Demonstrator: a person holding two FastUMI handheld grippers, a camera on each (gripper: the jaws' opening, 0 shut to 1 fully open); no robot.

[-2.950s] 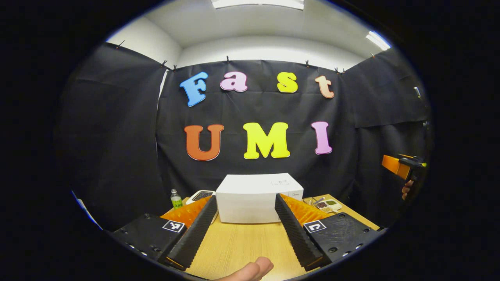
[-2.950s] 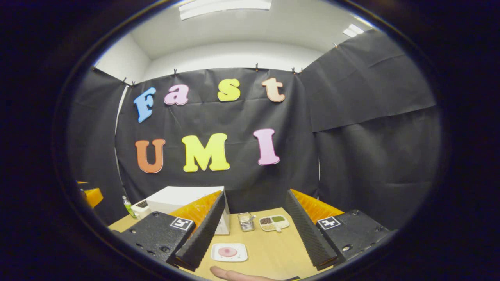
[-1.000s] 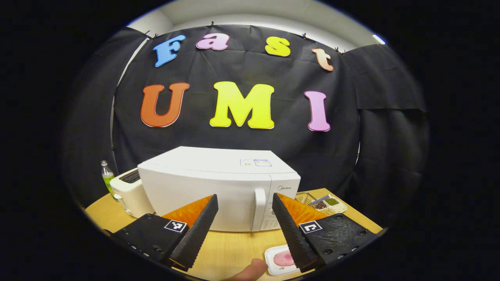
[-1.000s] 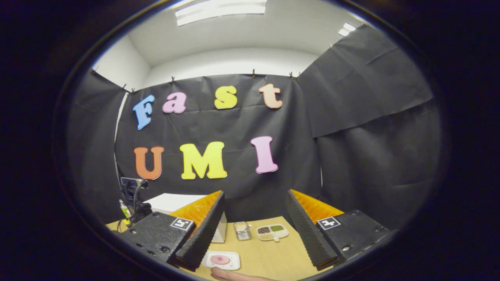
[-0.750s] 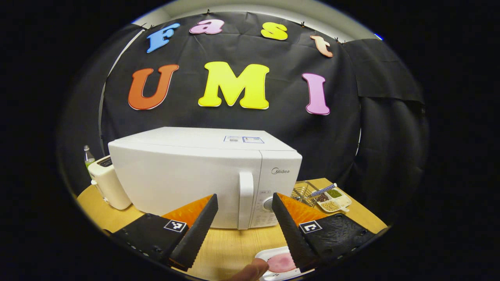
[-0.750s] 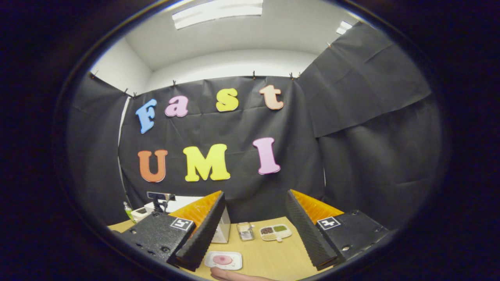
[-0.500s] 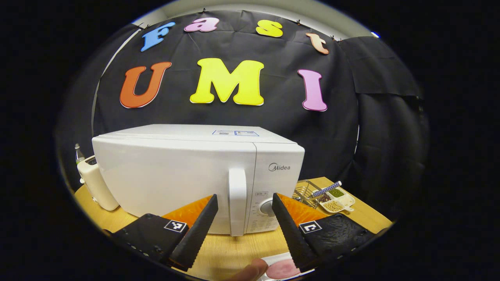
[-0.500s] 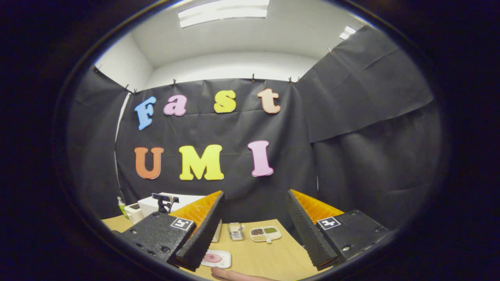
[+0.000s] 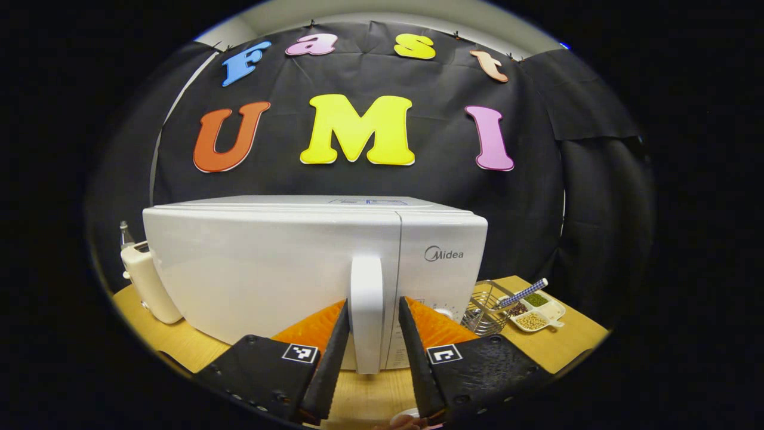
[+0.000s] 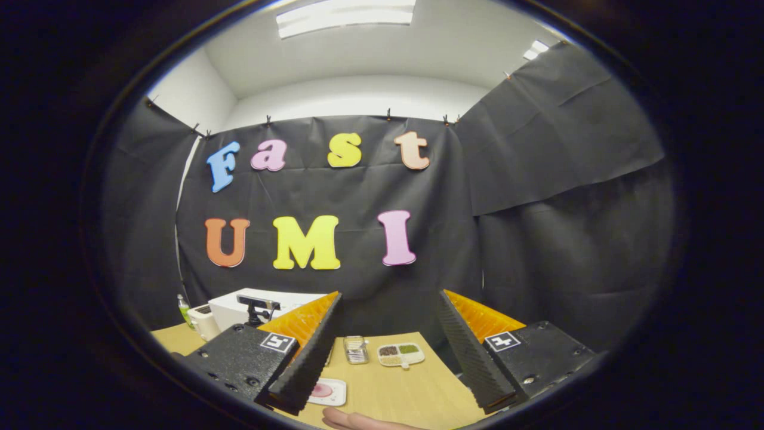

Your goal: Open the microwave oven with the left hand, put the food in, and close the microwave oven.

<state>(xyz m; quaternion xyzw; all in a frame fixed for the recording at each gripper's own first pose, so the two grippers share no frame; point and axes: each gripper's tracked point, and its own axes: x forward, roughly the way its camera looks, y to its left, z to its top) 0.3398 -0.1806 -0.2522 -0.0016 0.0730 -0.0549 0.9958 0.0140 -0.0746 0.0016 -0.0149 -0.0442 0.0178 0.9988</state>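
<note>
Step in hand: opening the microwave door; door is shut, nothing inside yet as far as can be judged.

Left hand-held gripper (image 9: 370, 352): fingers narrowed around the door handle (image 9: 366, 310), one finger on each side of the white vertical bar. They sit just beside it or touching it; actual pressure on both sides cannot be confirmed from the left gripper view. The handle runs upward from between the fingertips, dead centre ahead. A fingertip of the person's hand (image 9: 406, 423) shows at the very bottom edge, below the fingers.

Right hand-held gripper (image 10: 382, 352): fingers wide apart, holding nothing, held above the table (image 10: 412, 388) and well back from the oven.

Food: a pink slice on a small white plate (image 10: 325, 391), lying on the table just beside the right gripper's left finger, below and nearer than the oven. Plate is partly covered by that finger.

Beyond the left gripper: microwave oven (image 9: 268, 269), white, front facing the camera; control panel to the right of the handle. Farther right, a wire basket (image 9: 484, 310) and a divided dish of beans (image 9: 533, 310). To the far left, a cream toaster (image 9: 146, 280).

Next move, as judged: firm the grip on the handle, then pull back along an arc toward the hinge side, presumably the left. Door needs to swing wide enough for the plate to pass. Risk: pulling straight could drag the whole oven on the table.
</note>
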